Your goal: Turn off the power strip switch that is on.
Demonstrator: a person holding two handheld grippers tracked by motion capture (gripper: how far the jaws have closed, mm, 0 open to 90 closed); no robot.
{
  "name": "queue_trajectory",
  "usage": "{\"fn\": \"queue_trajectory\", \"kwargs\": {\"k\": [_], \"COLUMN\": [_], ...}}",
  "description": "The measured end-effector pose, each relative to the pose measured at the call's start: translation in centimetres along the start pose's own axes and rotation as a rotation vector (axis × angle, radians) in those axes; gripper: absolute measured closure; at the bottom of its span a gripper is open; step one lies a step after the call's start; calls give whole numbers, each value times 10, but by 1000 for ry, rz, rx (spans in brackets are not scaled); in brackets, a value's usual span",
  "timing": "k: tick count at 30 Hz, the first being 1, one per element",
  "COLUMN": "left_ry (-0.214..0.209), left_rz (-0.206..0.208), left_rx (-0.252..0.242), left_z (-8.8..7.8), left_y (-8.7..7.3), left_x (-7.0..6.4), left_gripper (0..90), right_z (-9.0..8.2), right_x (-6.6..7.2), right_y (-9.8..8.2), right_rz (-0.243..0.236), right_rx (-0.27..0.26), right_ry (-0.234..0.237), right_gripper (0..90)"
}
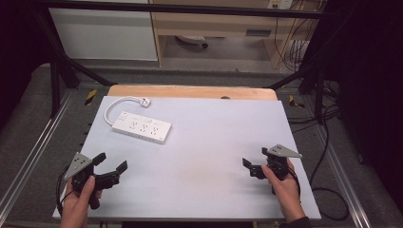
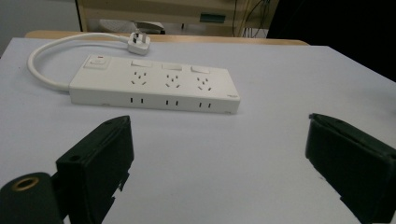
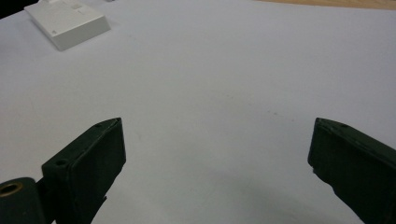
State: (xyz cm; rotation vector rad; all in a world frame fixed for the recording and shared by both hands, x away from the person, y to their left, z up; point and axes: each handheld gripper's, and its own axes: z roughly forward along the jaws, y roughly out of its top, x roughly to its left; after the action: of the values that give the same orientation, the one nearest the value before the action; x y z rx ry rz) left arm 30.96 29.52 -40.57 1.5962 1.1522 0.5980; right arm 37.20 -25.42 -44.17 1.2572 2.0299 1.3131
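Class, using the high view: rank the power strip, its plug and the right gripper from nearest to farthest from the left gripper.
1. Power strip: just beyond the left gripper, far-left of the table.
2. Plug: farther back, near the table's far edge.
3. Right gripper: across the table, near-right.

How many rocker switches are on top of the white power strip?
4: on the power strip, one sits at the cable end, and three run along the far edge, one behind each socket group.
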Motion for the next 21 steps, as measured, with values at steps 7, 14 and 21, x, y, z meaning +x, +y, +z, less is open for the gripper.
{"fn": "queue_trajectory", "kwargs": {"k": [7, 14, 21], "left_ry": [-16, -23, -34], "left_rz": [0, -1, 5], "left_rx": [5, 8, 12], "left_z": [0, 0, 0], "left_y": [1, 1, 2], "left_x": [-2, -1, -3], "left_gripper": [73, 72, 70], "right_z": [-1, 0, 1], "right_x": [0, 3, 7], "right_y": [0, 0, 0], "right_rz": [-6, -21, -40], "right_rx": [-3, 4, 23], "right_ry": [-2, 5, 0], "right_gripper": [50, 49, 47]}}
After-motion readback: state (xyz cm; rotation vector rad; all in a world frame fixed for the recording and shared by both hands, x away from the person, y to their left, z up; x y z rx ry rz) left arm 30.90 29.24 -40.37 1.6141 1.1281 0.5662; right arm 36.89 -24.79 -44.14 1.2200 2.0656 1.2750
